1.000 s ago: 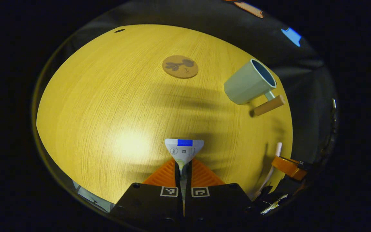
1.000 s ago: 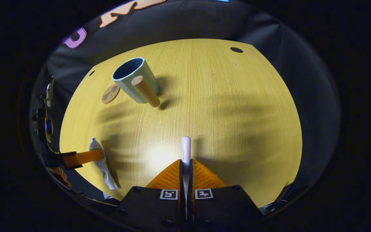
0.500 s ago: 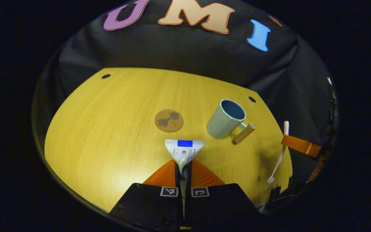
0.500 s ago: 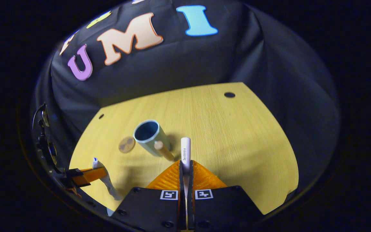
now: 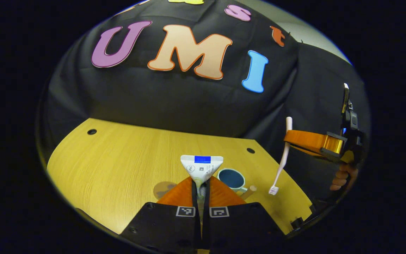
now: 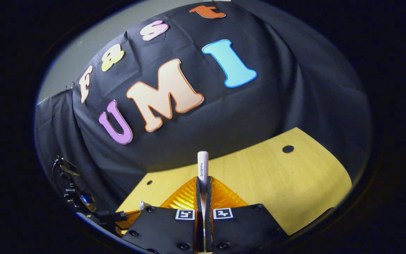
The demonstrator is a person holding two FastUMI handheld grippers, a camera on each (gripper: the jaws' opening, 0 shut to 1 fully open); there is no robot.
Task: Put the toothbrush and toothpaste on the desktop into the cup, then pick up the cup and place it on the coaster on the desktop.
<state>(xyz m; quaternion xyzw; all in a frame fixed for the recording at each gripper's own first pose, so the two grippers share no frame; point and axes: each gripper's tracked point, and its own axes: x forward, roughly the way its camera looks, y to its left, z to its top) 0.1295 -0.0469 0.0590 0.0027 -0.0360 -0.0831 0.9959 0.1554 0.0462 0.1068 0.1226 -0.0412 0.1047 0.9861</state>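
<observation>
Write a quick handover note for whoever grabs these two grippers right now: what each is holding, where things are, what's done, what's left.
Left gripper: jaws shut on the toothpaste, held above the desktop.
Right gripper: jaws shut on the toothbrush, which hangs bristles down off to the right of the cup.
The cup stands upright and empty on the desktop; the coaster lies bare to its left.
Done: both items picked up.
Left: drop both into the cup, then set the cup on the coaster.

Recording booth: black cloth wall (image 5: 174, 102), wooden desktop (image 5: 118, 158)
</observation>
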